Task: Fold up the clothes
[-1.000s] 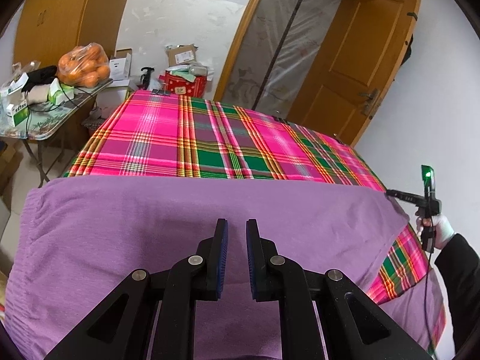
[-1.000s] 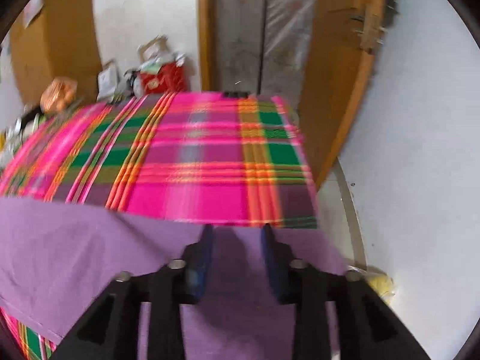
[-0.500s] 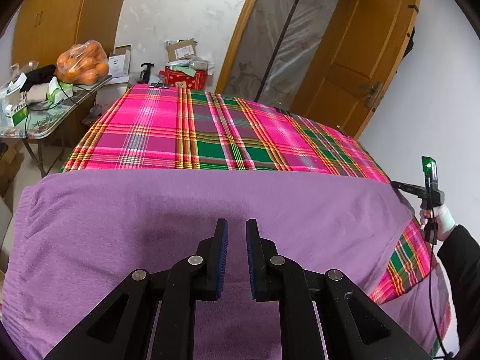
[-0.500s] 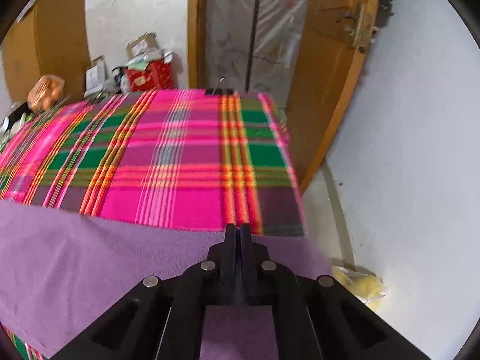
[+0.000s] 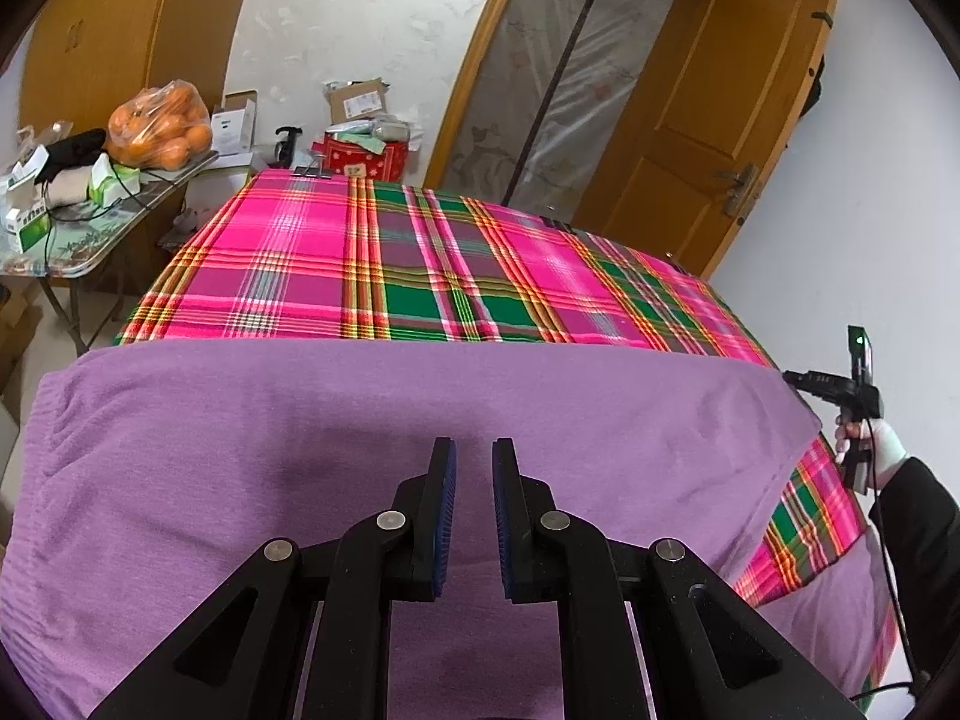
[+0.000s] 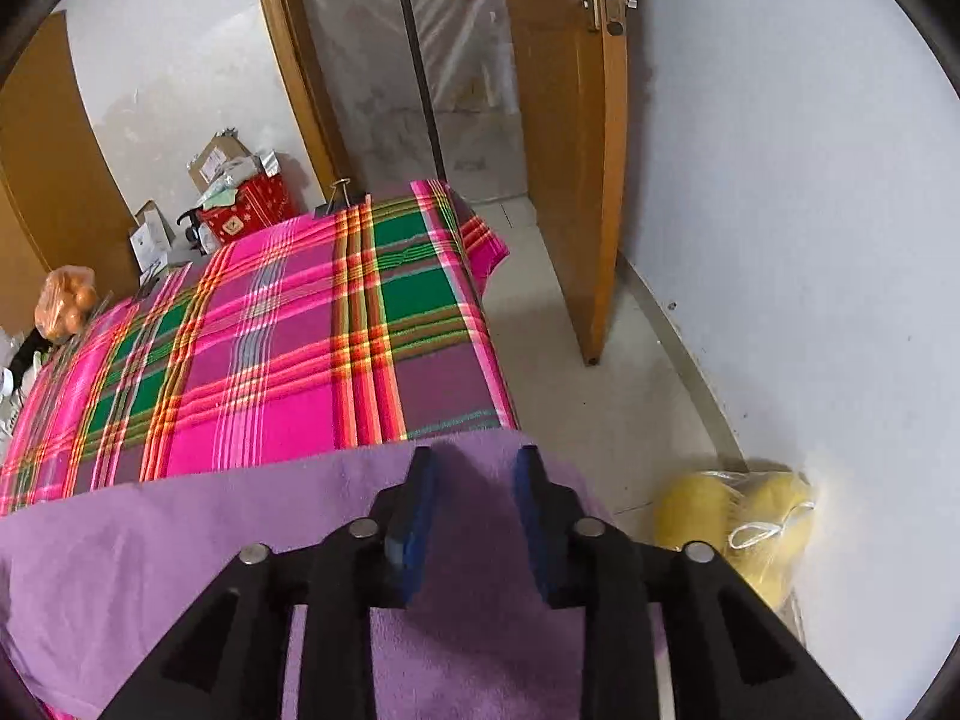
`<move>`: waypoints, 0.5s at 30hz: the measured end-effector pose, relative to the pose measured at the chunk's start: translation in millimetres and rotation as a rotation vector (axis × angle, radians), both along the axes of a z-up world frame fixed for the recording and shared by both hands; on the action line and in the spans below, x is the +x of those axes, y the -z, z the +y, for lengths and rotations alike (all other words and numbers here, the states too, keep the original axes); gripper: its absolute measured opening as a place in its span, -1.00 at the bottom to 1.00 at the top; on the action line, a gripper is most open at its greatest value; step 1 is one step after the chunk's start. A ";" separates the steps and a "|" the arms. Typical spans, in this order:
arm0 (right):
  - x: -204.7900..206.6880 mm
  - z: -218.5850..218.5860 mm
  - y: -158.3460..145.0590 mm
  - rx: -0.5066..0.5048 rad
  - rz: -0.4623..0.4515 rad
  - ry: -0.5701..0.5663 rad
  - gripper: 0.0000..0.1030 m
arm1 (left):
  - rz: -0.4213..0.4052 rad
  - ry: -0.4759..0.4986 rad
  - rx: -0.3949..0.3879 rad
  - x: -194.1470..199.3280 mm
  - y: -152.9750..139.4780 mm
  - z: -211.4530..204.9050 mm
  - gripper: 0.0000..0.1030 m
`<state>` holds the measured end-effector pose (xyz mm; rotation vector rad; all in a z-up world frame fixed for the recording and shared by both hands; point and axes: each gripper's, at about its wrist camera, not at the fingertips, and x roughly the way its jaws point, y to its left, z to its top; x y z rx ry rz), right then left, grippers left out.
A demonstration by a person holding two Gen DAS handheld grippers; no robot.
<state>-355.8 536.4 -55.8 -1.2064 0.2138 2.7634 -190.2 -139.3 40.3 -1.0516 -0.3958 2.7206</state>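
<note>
My right gripper [image 6: 474,462] has come apart since half a second ago, when its jaws were pressed together at the far edge of the garment [image 6: 180,540]; now they stand spread with purple cloth showing between them and nothing pinched. The view has also swung, so more floor and wall show off to my right.

The left gripper [image 5: 474,456] looks the same as before: jaws a little apart, blue pads [image 5: 447,480] facing each other, hovering over the garment without gripping it, as far as I can see.

The garment lies flat under and ahead of both grippers, spread across the near part of the plaid cloth [image 5: 420,264]. Its far edge runs straight across just beyond my left fingertips, and its ribbed hem curves round to the left of them. In the left view the right gripper sits at the garment's right corner, held by a white-gloved hand [image 5: 882,444].

Right of my right gripper, on the floor by the wall, is a yellow bag [image 6: 744,516]. Far ahead-left of the left gripper, oranges [image 5: 159,126] sit on a side table [image 5: 78,240].
</note>
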 end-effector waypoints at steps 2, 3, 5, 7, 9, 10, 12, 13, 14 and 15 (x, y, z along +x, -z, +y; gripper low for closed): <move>3.1 -2.6 -3.7 0.007 0.008 0.007 -0.95 | -0.003 0.000 0.000 -0.6 0.7 0.1 -0.76; 4.6 -3.9 -5.5 0.010 0.011 0.010 -0.94 | -0.003 0.000 0.002 -1.0 1.1 -0.2 -0.76; 7.7 -6.5 -9.2 0.017 0.019 0.017 -0.94 | -0.002 -0.001 0.002 -1.9 1.5 -1.1 -0.76; 10.8 -9.1 -12.9 0.024 0.026 0.023 -0.93 | -0.002 -0.007 -0.004 -2.7 2.5 -2.7 -0.76; 13.9 -11.8 -16.5 0.030 0.034 0.030 -0.92 | -0.004 -0.025 0.000 -3.5 3.0 -6.4 -0.76; 15.4 -13.1 -18.4 0.034 0.038 0.033 -0.91 | -0.005 -0.035 0.002 -3.9 3.1 -8.5 -0.76; 20.6 -26.5 -22.1 0.030 0.044 0.002 -0.91 | 0.000 -0.064 0.016 -3.3 1.9 -14.8 -0.76; 25.1 -42.8 -24.1 0.018 0.046 -0.048 -0.91 | 0.004 -0.080 0.025 -3.0 0.7 -18.9 -0.76; 29.5 -59.1 -26.0 0.007 0.048 -0.098 -0.91 | 0.008 -0.095 0.033 -3.0 -0.6 -22.9 -0.76; 34.0 -75.4 -28.0 -0.005 0.050 -0.148 -0.91 | 0.012 -0.111 0.041 -2.9 -1.9 -27.0 -0.74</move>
